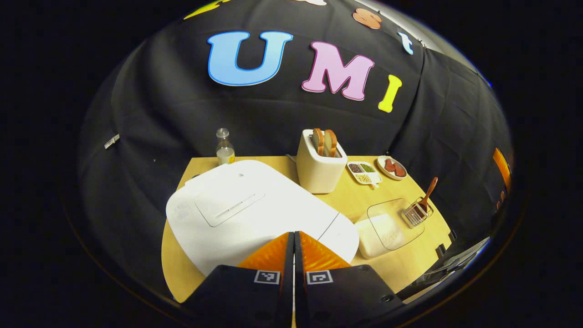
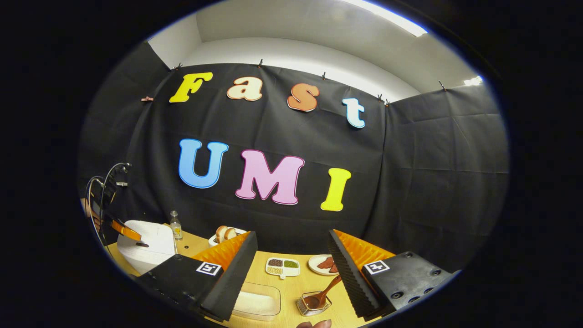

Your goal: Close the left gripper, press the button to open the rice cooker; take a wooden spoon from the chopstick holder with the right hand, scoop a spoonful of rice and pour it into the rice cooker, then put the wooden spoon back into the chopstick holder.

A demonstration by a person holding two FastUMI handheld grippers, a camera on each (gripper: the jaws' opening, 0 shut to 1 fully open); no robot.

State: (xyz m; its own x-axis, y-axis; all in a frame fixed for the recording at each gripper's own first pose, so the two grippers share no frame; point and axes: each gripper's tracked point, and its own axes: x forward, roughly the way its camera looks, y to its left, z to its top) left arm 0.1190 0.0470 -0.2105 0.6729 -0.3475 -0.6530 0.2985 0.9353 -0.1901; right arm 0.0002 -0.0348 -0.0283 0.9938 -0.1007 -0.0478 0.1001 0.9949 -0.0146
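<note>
The left hand-held gripper has its fingers pressed together, empty, poised over the front of the rice cooker, whose lid is down. The button is hard to make out; a push off its mark could slide the cooker toward the near edge of the surface. The right hand-held gripper hangs wide open above the wooden spoon in the chopstick holder, near the right edge. The rice container sits just beside, leaving little room.
</note>
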